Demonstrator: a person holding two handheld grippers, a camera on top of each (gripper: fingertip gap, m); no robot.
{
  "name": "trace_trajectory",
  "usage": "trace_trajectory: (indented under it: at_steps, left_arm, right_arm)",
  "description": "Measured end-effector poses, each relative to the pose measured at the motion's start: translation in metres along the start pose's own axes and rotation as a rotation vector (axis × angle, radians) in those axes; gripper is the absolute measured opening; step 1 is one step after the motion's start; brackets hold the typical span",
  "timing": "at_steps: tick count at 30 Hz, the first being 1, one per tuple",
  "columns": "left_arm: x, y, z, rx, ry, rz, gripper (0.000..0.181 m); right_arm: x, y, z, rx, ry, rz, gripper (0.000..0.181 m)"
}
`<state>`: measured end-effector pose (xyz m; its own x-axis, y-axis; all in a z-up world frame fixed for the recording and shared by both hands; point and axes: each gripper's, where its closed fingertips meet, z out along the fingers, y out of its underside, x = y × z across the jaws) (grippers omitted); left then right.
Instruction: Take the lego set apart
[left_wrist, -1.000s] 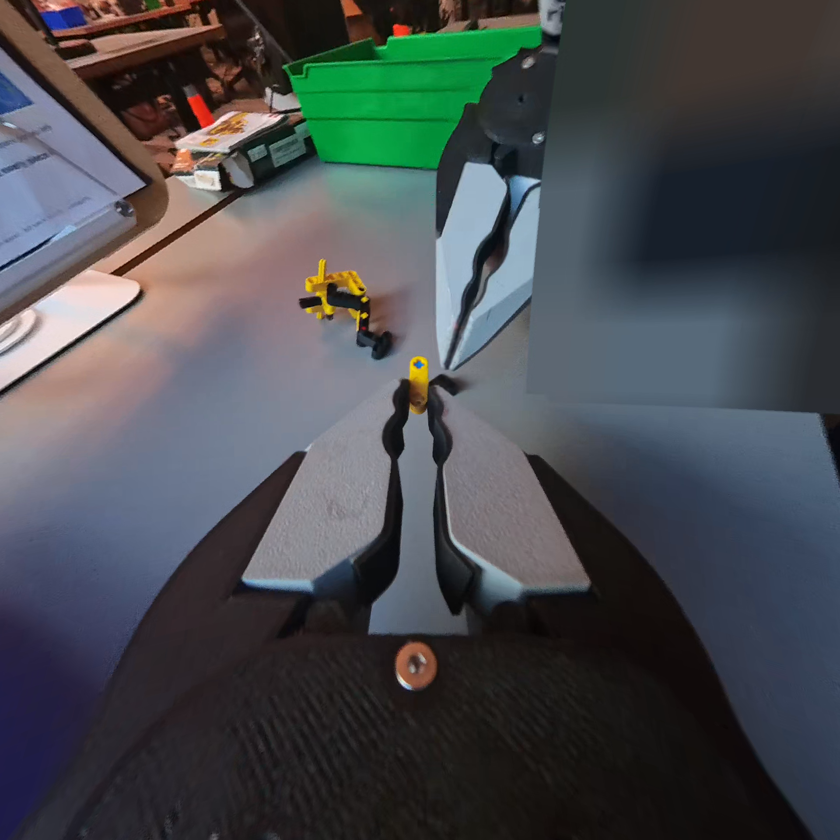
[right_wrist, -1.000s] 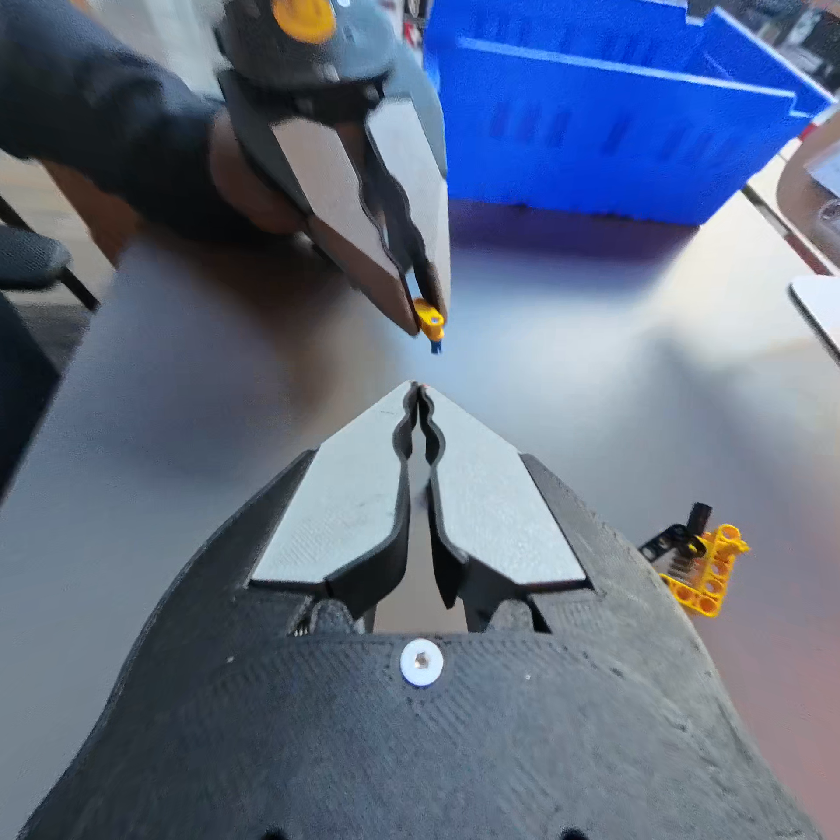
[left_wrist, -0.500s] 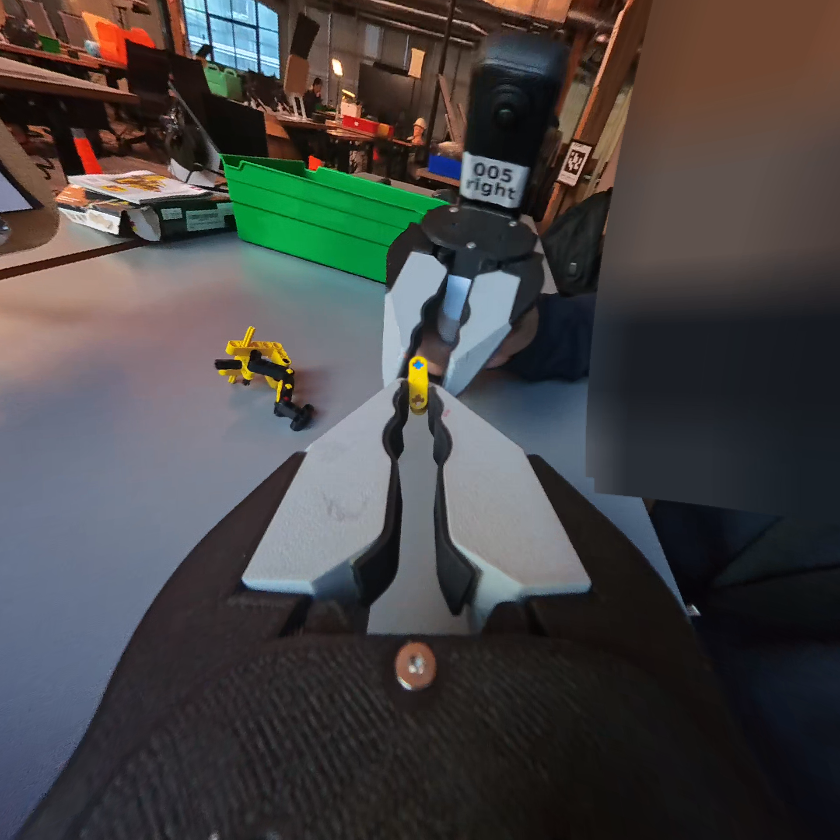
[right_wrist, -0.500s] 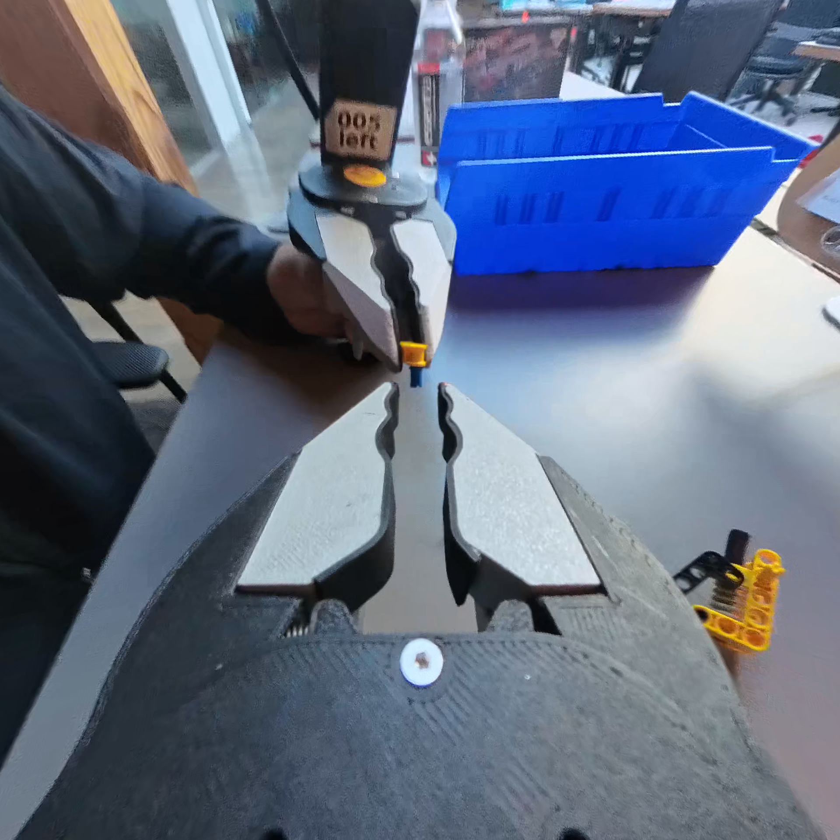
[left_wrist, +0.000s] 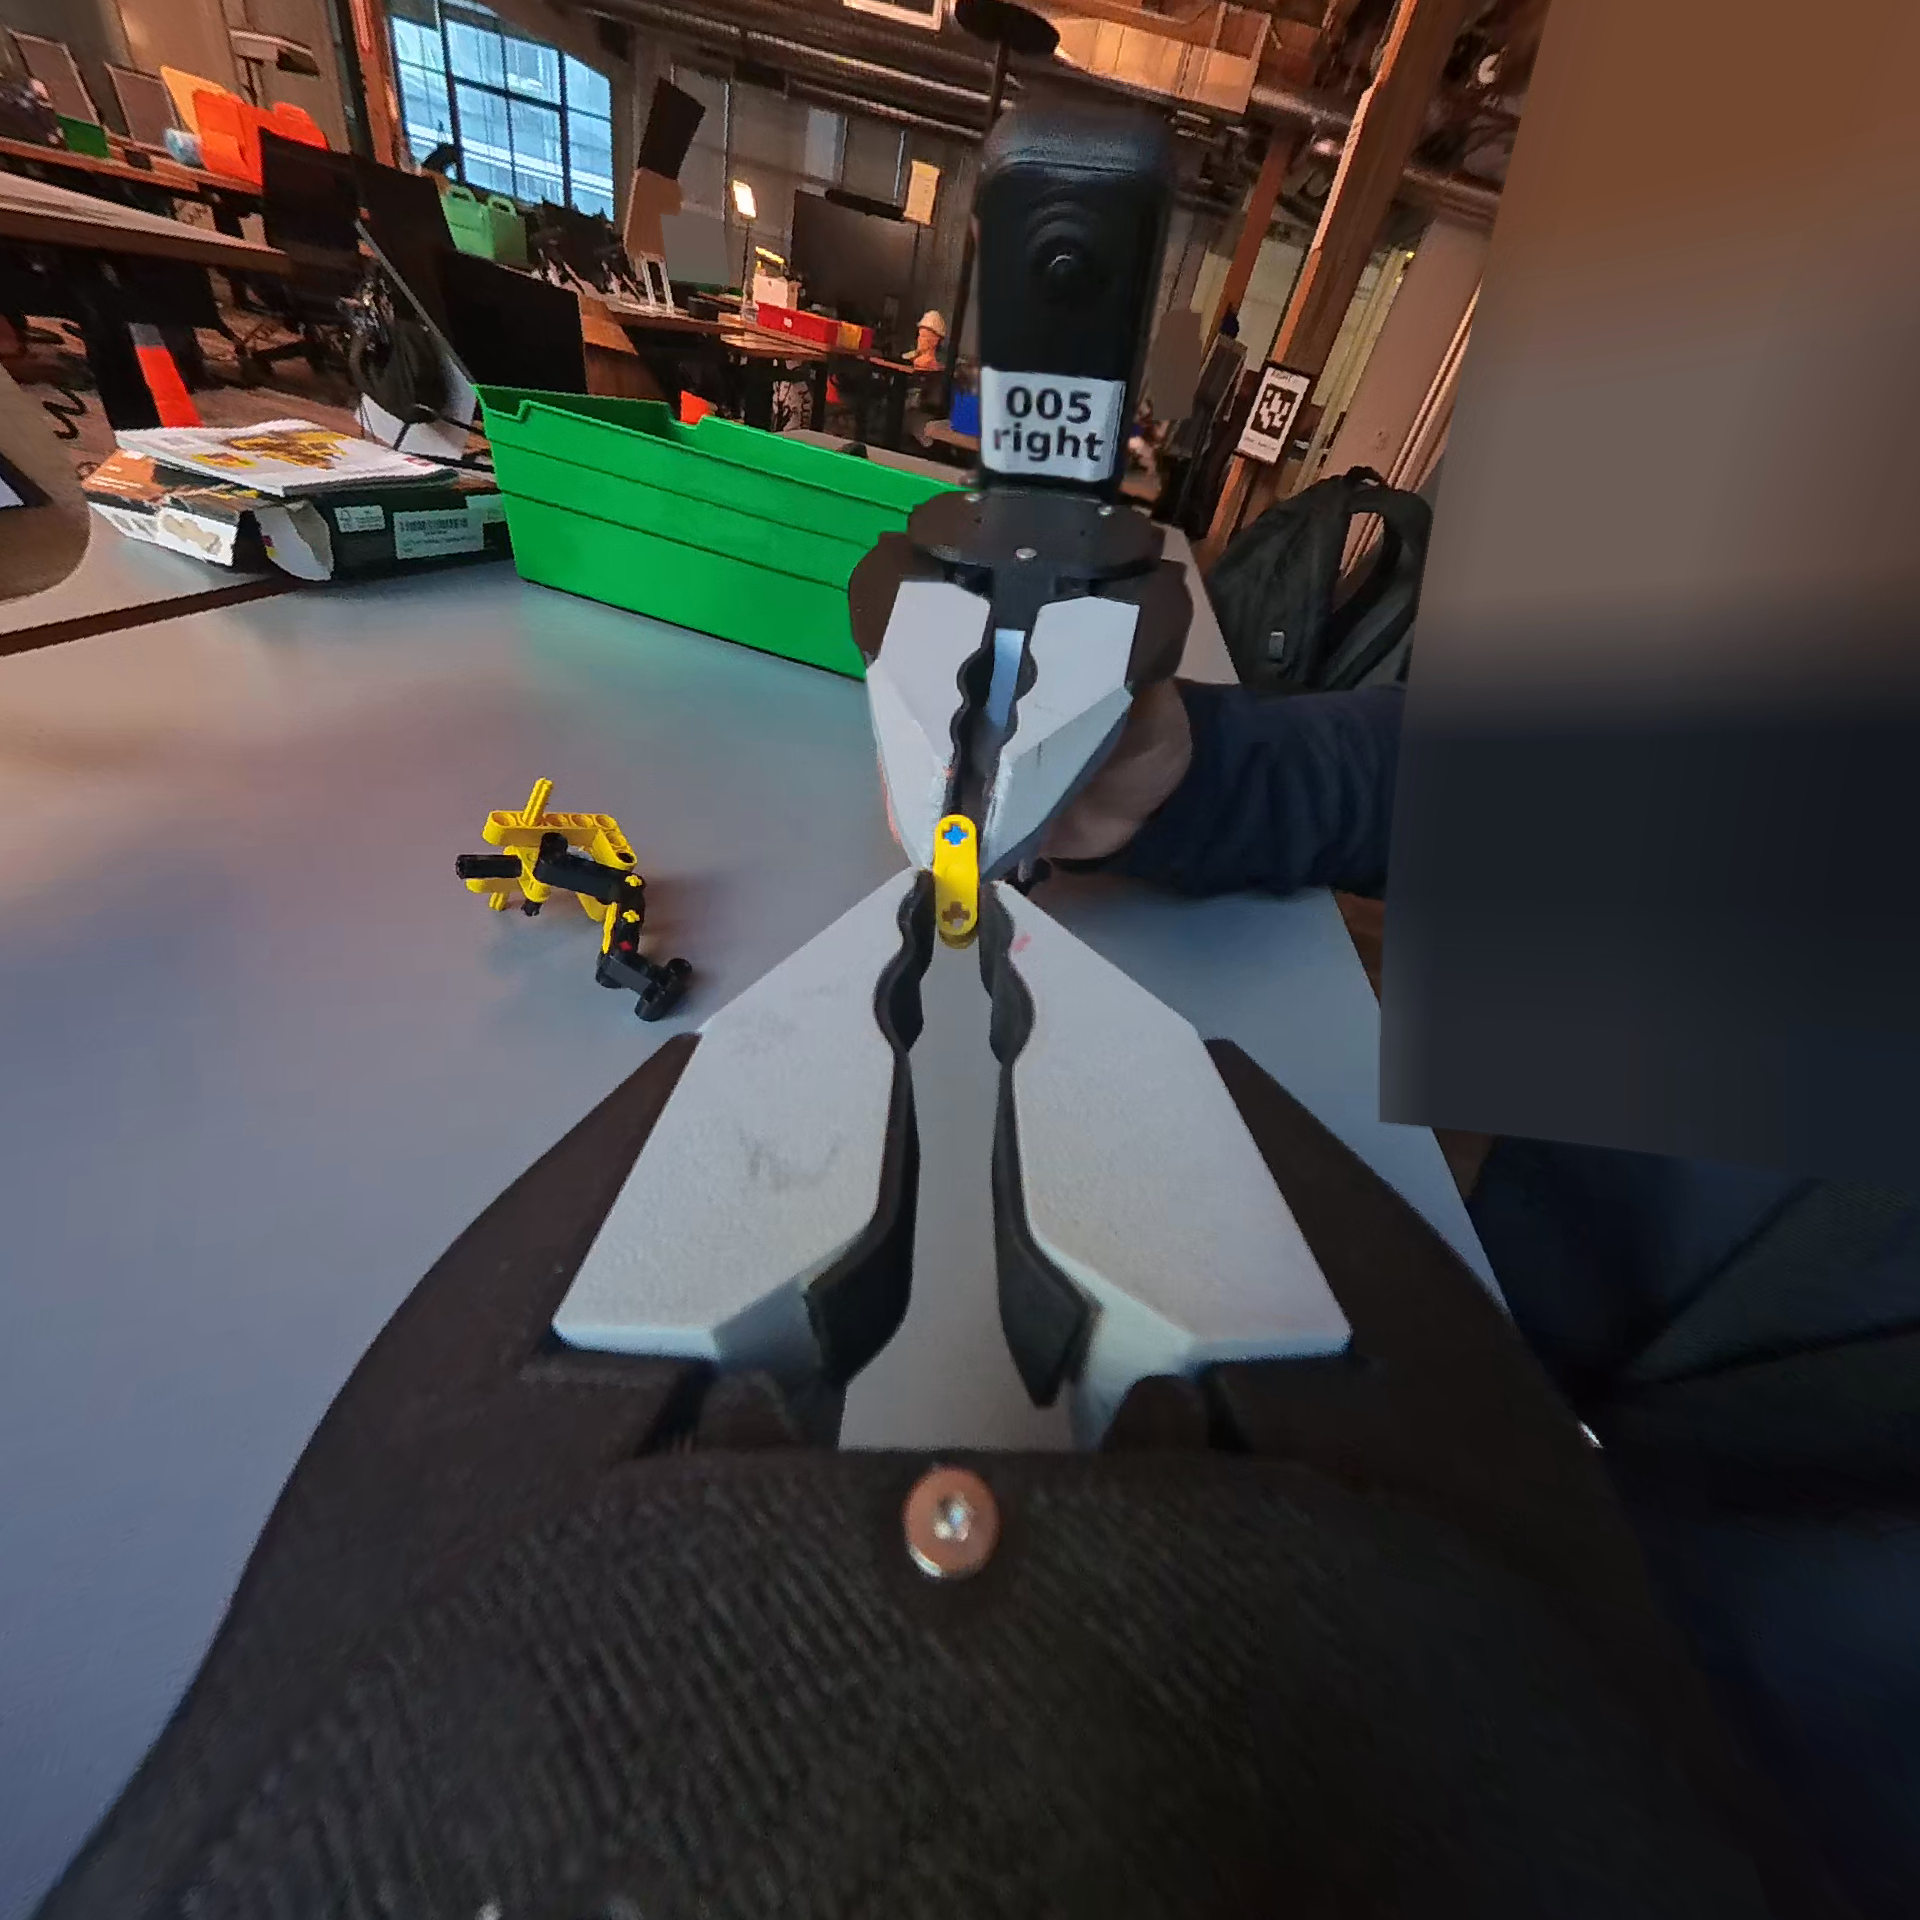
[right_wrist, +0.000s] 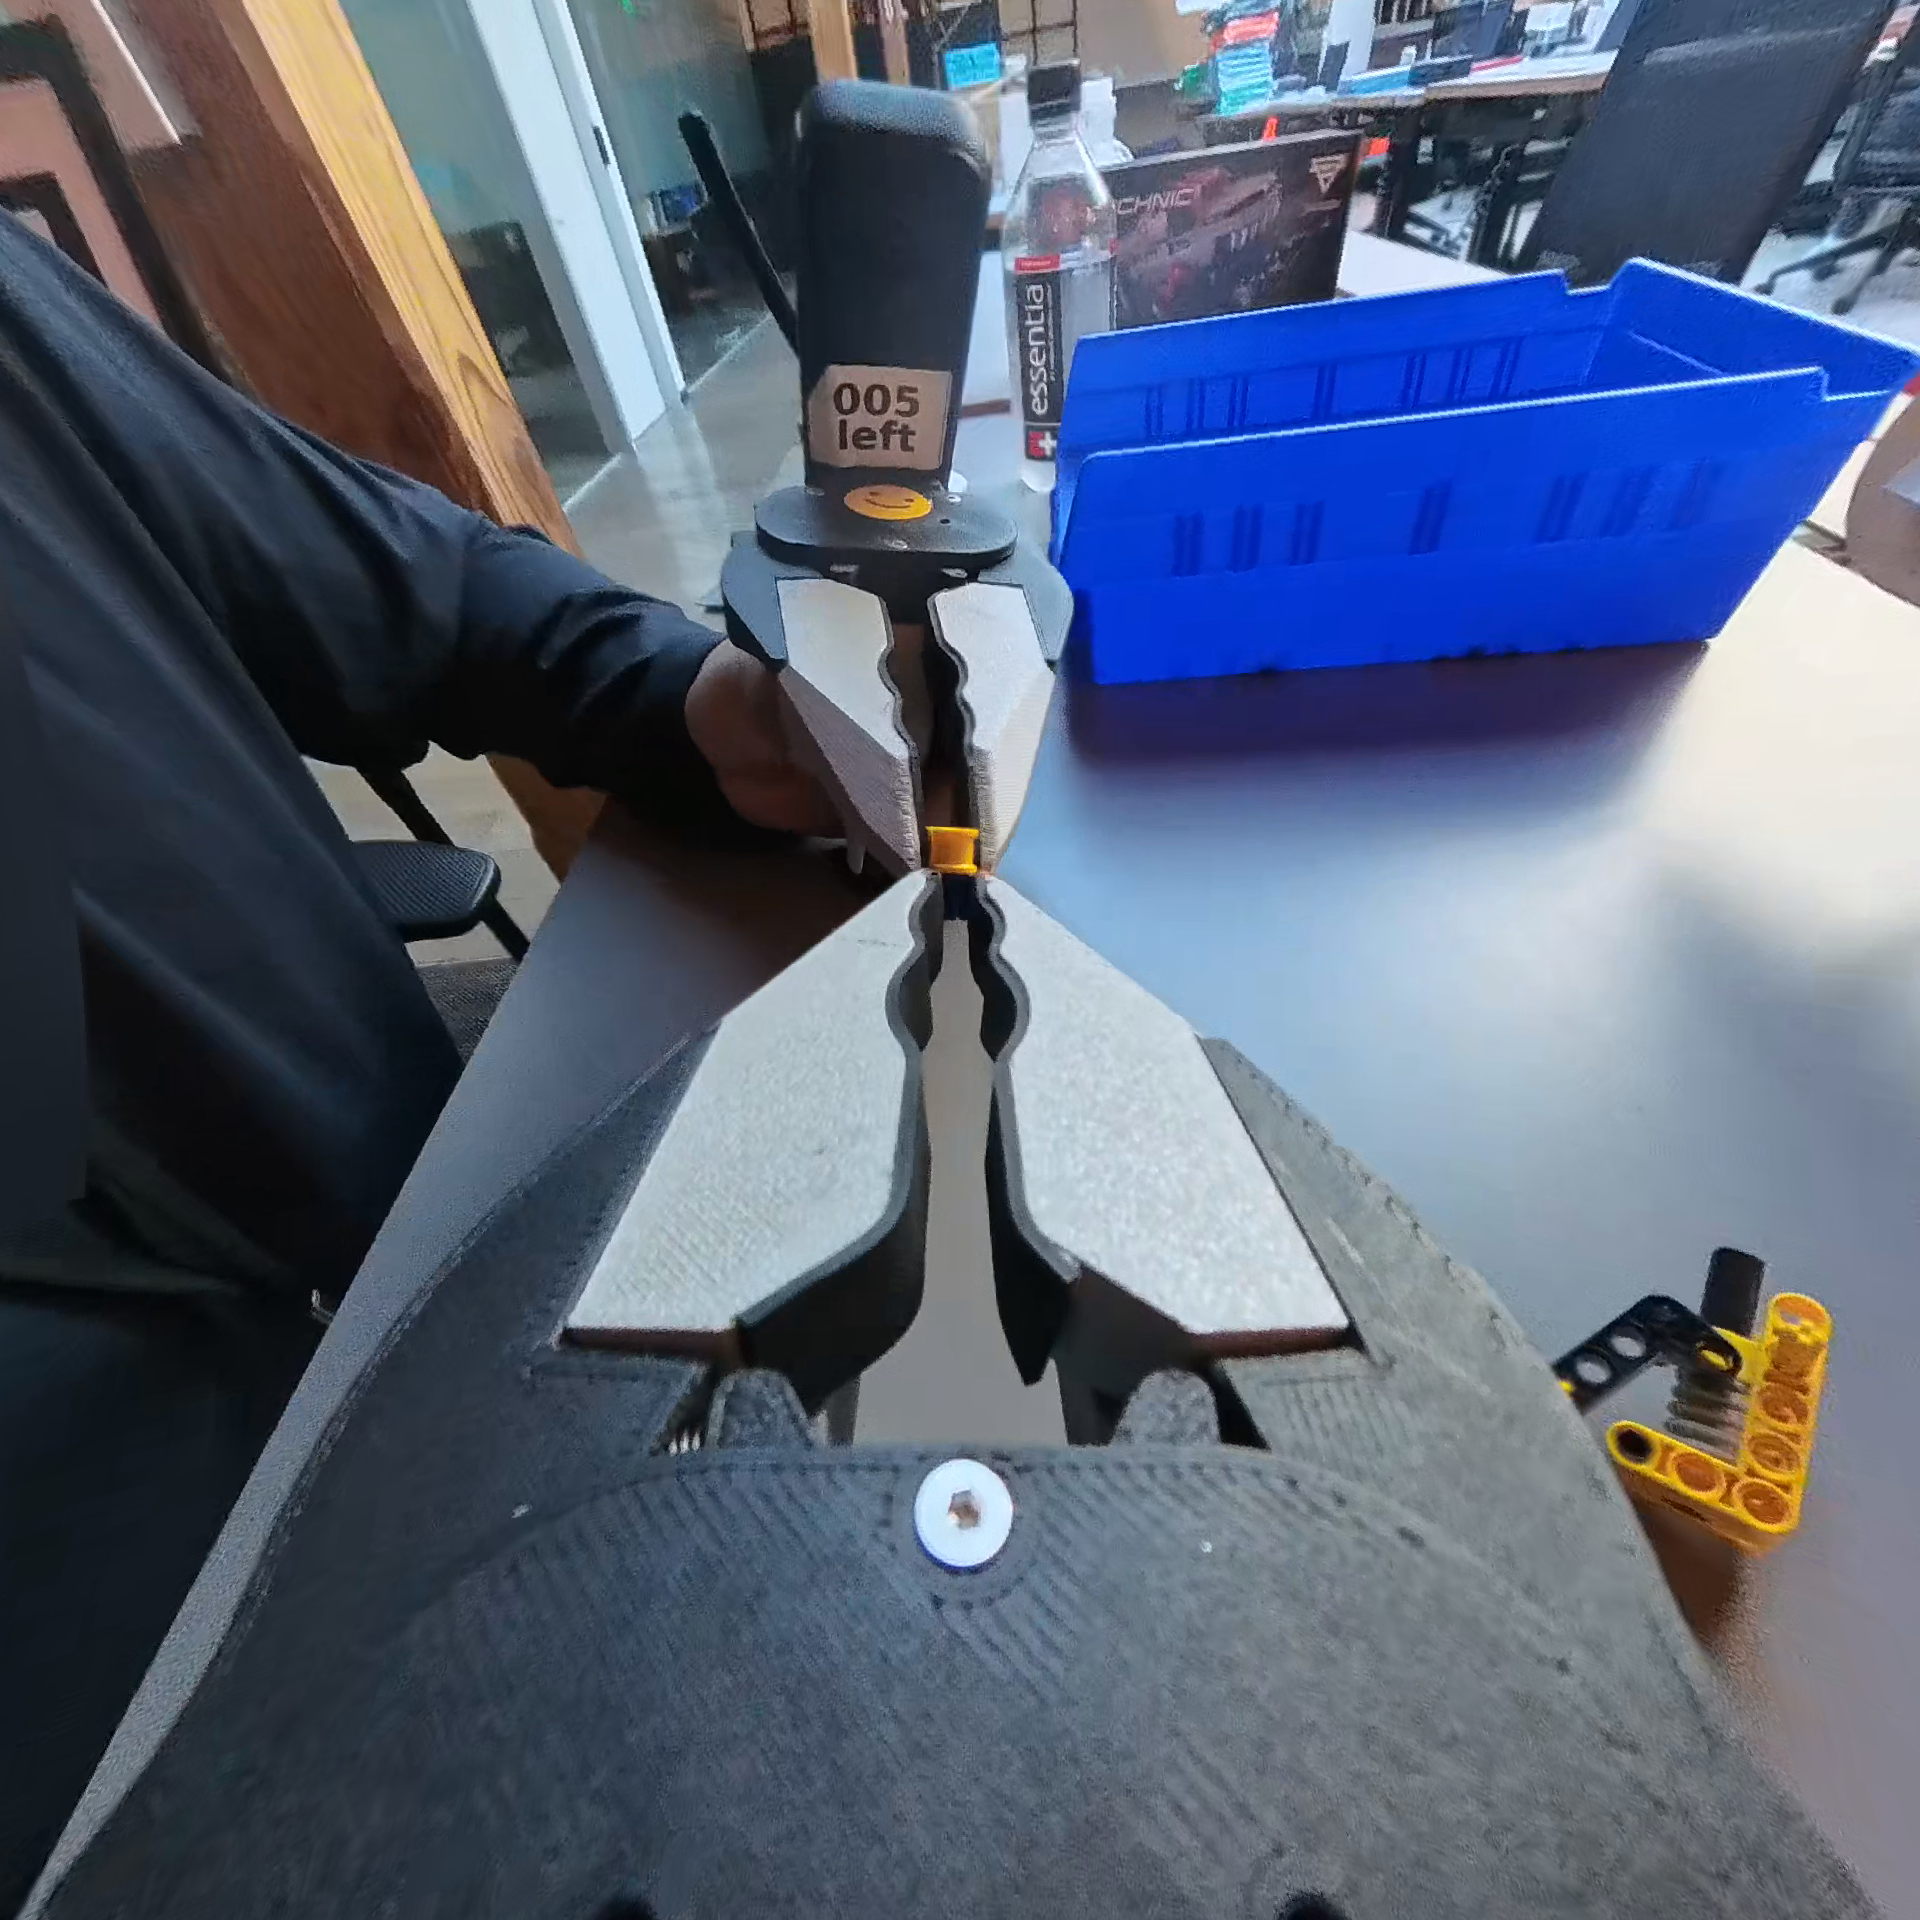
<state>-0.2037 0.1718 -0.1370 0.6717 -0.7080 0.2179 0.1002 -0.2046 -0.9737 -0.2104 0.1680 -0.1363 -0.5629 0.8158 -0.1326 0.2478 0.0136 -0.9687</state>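
Closing on blue pin (right_wrist: 958, 902), right gripper (right_wrist: 954, 883), open half-second ago, now pinches it at frame centre; left gripper (left_wrist: 954, 914) clamps yellow link (left_wrist: 955, 878). Pull-apart looks next. Rest of set (left_wrist: 582, 883) mid-left on table (left_wrist: 260, 1091).

A second ago the right gripper (right_wrist: 954, 894) hung closed and apart from the small yellow piece (left_wrist: 955, 881); half a second ago its fingers had spread. Now they have narrowed onto the blue pin (right_wrist: 958, 902) that sticks out of that piece, tip to tip with the left gripper (left_wrist: 953, 914), though whether they truly pinch it seems unclear. Both grippers have levelled out above the table (left_wrist: 260, 1039).
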Motion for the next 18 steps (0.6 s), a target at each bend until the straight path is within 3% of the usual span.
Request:
trace_trajectory:
  at_steps: [6, 10, 14, 18]
  left_arm:
    - [0.008, -0.002, -0.002, 0.018, 0.099, -0.105, 0.005]
    - [0.003, 0.009, -0.002, -0.063, 0.054, -0.064, 0.005]
    - [0.004, 0.002, -0.003, -0.041, 0.013, 0.004, 0.005]
    - [-0.003, 0.021, 0.000, -0.173, -0.053, 0.048, 0.005]
  right_arm:
    - [-0.008, 0.001, 0.003, -0.054, 0.016, -0.062, 0.001]
    - [-0.006, 0.018, 0.013, -0.155, 0.045, -0.084, 0.002]
    - [-0.008, 0.010, 0.010, -0.155, 0.061, -0.122, 0.001]
    - [0.000, 0.032, 0.013, -0.337, 0.177, -0.254, 0.001]
